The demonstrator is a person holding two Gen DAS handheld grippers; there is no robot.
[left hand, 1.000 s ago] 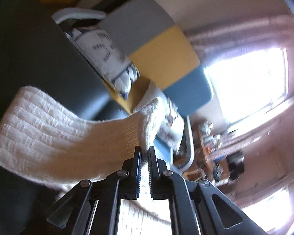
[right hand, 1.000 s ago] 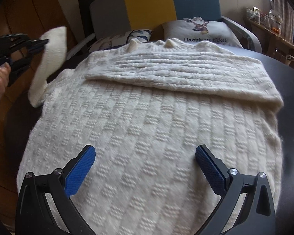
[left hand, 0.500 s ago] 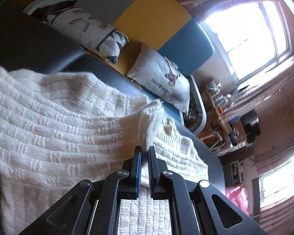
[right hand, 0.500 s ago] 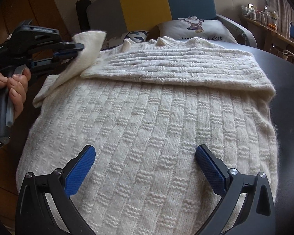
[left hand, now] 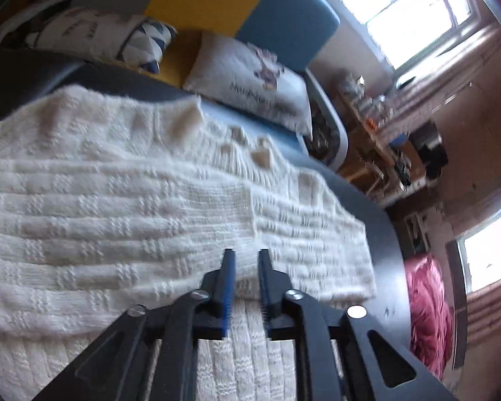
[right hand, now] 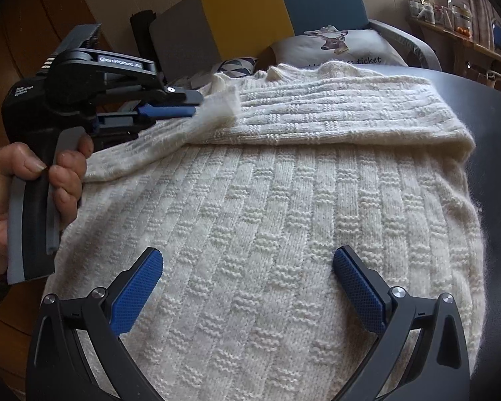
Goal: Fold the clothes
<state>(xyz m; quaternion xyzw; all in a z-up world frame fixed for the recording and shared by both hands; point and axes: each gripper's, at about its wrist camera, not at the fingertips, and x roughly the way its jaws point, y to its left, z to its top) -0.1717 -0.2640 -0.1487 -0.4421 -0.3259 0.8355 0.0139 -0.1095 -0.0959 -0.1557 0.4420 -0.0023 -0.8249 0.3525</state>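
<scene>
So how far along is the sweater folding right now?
Done: one sleeve lies folded across the cream sweater on the dark table. In hand: the left gripper, jaws just opening, is laying the second sleeve's cuff over it. Left: folding the body; the right gripper hovers open above it.

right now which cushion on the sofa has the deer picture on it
The white cushion under the sofa's blue back panel, with a deer head and lettering. The other cushion, to its left, carries blue triangles.

A grey, yellow and blue sofa (right hand: 250,10) holds cushions (right hand: 344,46) beside bright windows (left hand: 404,10) and cluttered shelves (right hand: 451,13).
</scene>
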